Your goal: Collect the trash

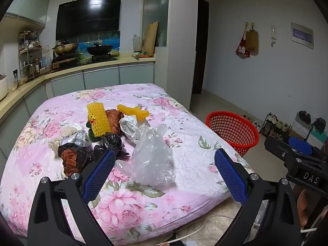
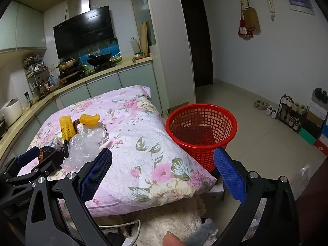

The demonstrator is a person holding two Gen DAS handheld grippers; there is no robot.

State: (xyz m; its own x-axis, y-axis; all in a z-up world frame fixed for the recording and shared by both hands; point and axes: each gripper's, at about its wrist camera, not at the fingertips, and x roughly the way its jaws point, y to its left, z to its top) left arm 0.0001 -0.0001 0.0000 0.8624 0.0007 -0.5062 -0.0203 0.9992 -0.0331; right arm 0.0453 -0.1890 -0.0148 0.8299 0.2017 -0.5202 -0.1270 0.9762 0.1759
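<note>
Beside bed, red basket (image 2: 202, 135) holds nothing; left gripper (image 1: 165, 173), right gripper (image 2: 163, 172) spread wide.

The left gripper (image 1: 165, 165) hangs over the near edge of a flower-printed pink quilt (image 1: 192, 123), jaws spread wide with nothing between the blue pads (image 1: 100, 176). Just beyond the gripper lies a crumpled clear plastic bag (image 1: 152, 160). Left of that bag and farther back sits a heap of trash: black bags (image 1: 111, 140), a brown wrapper (image 1: 71, 160), a white crumpled bag (image 1: 128, 126), and two yellow foam nets, one upright (image 1: 98, 120), one lying flat (image 1: 134, 111). Right of the clear bag, off the quilt's edge, a red mesh basket (image 1: 232, 132) stands on the floor. Beyond it, at the frame's right side, the right gripper (image 1: 295, 153) shows partly.
</note>
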